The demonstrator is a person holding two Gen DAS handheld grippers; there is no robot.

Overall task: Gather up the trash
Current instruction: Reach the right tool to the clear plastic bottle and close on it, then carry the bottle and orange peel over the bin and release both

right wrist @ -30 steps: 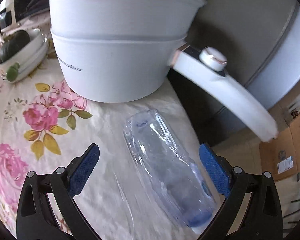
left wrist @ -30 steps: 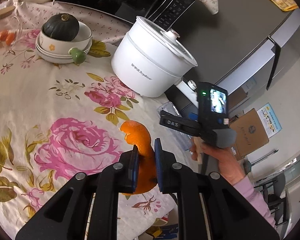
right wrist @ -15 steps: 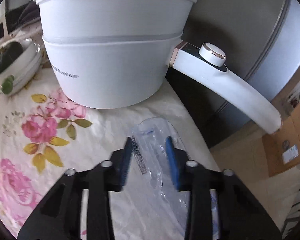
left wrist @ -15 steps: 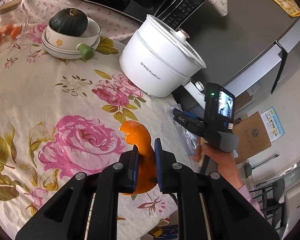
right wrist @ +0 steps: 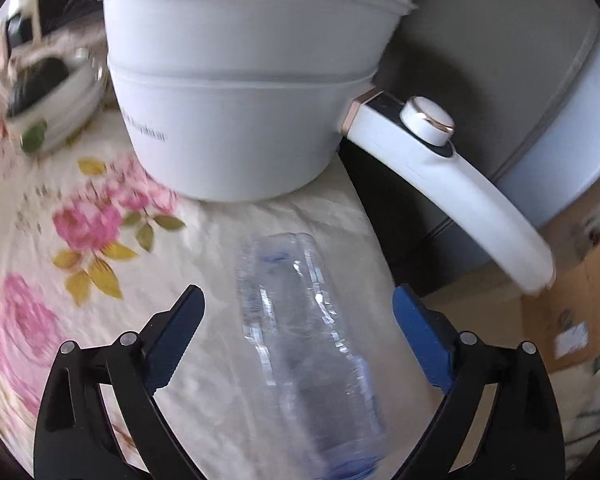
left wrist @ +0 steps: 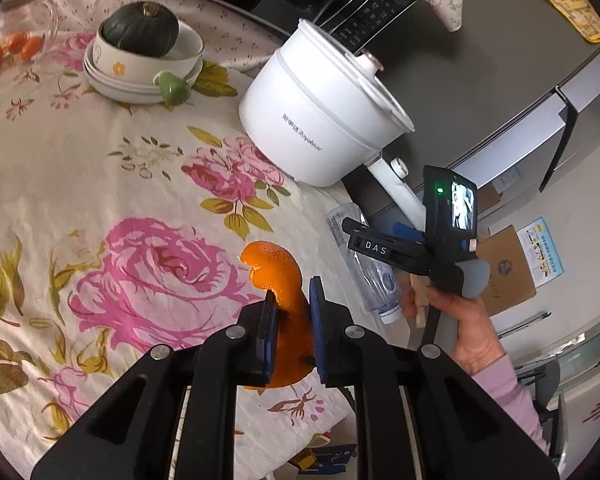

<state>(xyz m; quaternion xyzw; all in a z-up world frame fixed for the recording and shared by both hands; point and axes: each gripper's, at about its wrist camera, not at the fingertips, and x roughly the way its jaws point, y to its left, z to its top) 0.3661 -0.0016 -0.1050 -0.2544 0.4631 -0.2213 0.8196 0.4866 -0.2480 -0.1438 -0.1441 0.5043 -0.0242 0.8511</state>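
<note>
A: Covering most of both views is the floral tablecloth (left wrist: pixel 100 168), and sitting on it as our landmark is the white electric pot (left wrist: pixel 320 120), with its long handle (right wrist: pixel 452 184) sticking out past the table edge.

B: What is sitting around the pot?

A: On the far side of the pot from the bottle, the stack of bowls (left wrist: pixel 140 76) is holding a dark green squash (left wrist: pixel 140 30), and a small green pear-shaped thing (left wrist: pixel 174 88) is leaning against the stack's rim. Behind the pot, a dark microwave (left wrist: pixel 364 12) is standing against the grey fridge (left wrist: pixel 500 60).

B: And the trash?

A: The clear plastic bottle (right wrist: pixel 300 340) is lying on its side on the cloth, just in front of the pot and under its handle, base pointing toward the pot and blue cap toward the camera. The right gripper (right wrist: pixel 298 316) is hanging over it with its jaws spread wide, one blue pad on either side of the bottle, gripping nothing; whether the pads are touching it is hard to say, as that view is blurring.

B: The other one?

A: The left gripper (left wrist: pixel 292 320) is pinching the orange peel (left wrist: pixel 278 276) between nearly closed pads, well in front of the pot and raised off the cloth, the peel's curled top sticking up above the fingertips (left wrist: pixel 315 312). The person's right hand (left wrist: pixel 464 328) is gripping its tool just beside it.
</note>
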